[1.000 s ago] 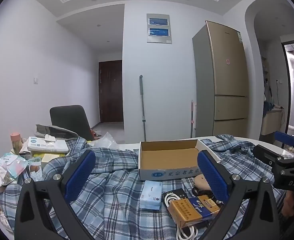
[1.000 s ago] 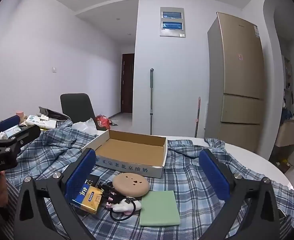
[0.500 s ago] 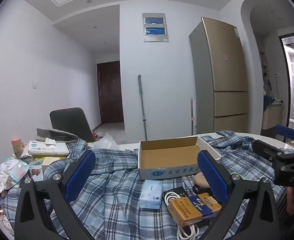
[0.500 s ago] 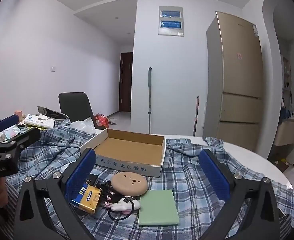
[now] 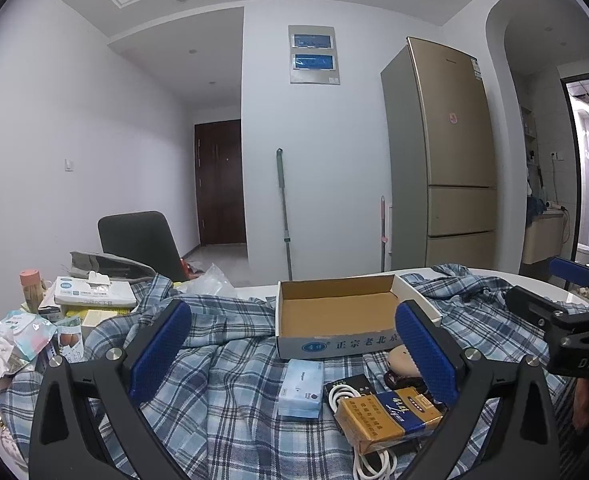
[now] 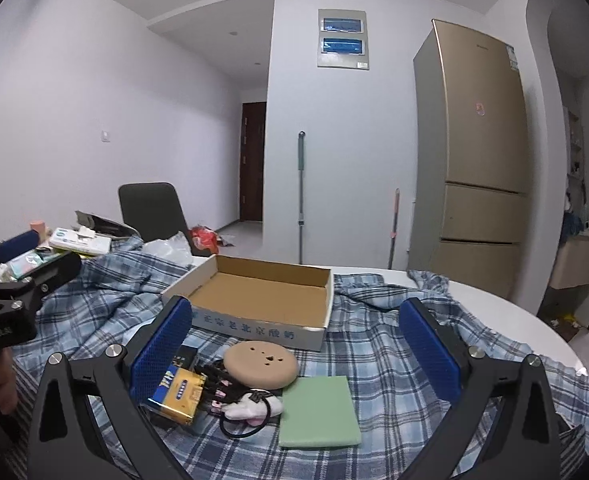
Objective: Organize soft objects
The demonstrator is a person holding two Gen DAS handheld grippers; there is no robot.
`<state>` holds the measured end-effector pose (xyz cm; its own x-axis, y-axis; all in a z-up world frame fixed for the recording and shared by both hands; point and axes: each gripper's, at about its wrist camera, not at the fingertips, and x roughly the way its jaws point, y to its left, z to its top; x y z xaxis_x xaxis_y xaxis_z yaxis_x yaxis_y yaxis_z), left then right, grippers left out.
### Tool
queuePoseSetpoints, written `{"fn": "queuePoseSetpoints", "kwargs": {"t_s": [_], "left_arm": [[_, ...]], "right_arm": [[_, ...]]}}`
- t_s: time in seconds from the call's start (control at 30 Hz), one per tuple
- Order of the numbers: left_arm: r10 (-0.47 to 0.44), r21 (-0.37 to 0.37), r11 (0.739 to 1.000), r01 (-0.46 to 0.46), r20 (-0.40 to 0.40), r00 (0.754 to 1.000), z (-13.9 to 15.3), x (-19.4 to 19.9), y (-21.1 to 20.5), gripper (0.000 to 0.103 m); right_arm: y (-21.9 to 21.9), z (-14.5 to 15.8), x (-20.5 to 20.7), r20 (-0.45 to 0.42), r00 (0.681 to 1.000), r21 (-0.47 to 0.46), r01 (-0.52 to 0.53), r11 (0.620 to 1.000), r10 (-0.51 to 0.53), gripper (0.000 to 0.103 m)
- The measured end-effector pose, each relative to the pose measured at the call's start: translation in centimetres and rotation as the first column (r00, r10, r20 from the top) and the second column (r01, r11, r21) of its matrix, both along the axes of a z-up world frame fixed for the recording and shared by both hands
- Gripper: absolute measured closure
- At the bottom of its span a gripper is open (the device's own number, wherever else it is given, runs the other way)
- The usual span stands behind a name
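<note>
1. Left gripper (image 5: 292,346): jaws wide apart, empty, raised slightly since a second ago, above the plaid cloth (image 5: 222,380).
2. Cardboard box (image 6: 260,294): empty, at table centre.
3. Round beige sponge (image 6: 260,364) and green cloth (image 6: 318,410): near edge, untouched.
4. Right gripper (image 6: 296,350): fully spread, empty; sorting not begun.

Tan round sponge (image 6: 260,365), flat, beside green square cloth (image 6: 317,411); pink-white hair tie (image 6: 246,410); empty cardboard box (image 6: 260,289) behind.
</note>
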<state>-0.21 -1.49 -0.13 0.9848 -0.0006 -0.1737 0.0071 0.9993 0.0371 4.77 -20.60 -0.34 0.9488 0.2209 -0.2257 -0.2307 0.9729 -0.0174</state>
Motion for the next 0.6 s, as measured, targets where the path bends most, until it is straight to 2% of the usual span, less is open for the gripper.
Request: {"fn": "queuePoseSetpoints", "kwargs": {"t_s": [0.17, 0.27, 0.43, 0.6], "left_arm": [[0.002, 0.009, 1.000, -0.002, -0.003, 1.000, 0.1, 0.3, 0.2, 0.000], [0.010, 0.002, 1.000, -0.010, -0.031, 0.999, -0.1, 1.0, 0.5, 0.000], [0.018, -0.018, 1.000, -0.018, -0.037, 0.999, -0.3, 1.1, 1.0, 0.000], [0.020, 0.011, 1.000, -0.020, -0.026, 0.999, -0.4, 0.8, 0.4, 0.000]], "right_arm": [[0.0, -0.2, 0.5, -0.035, 0.997, 0.028, -0.063, 0.998, 0.064, 0.000], [0.2, -0.5, 1.0, -0.073, 0.992, 0.038, -0.098, 0.994, 0.101, 0.000], [0.7, -0.7, 0.5, -0.071, 0.994, 0.010, -0.089, 0.996, 0.089, 0.000], [0.7, -0.7, 0.6, -0.071, 0.994, 0.007, -0.083, 0.997, 0.083, 0.000]]}}
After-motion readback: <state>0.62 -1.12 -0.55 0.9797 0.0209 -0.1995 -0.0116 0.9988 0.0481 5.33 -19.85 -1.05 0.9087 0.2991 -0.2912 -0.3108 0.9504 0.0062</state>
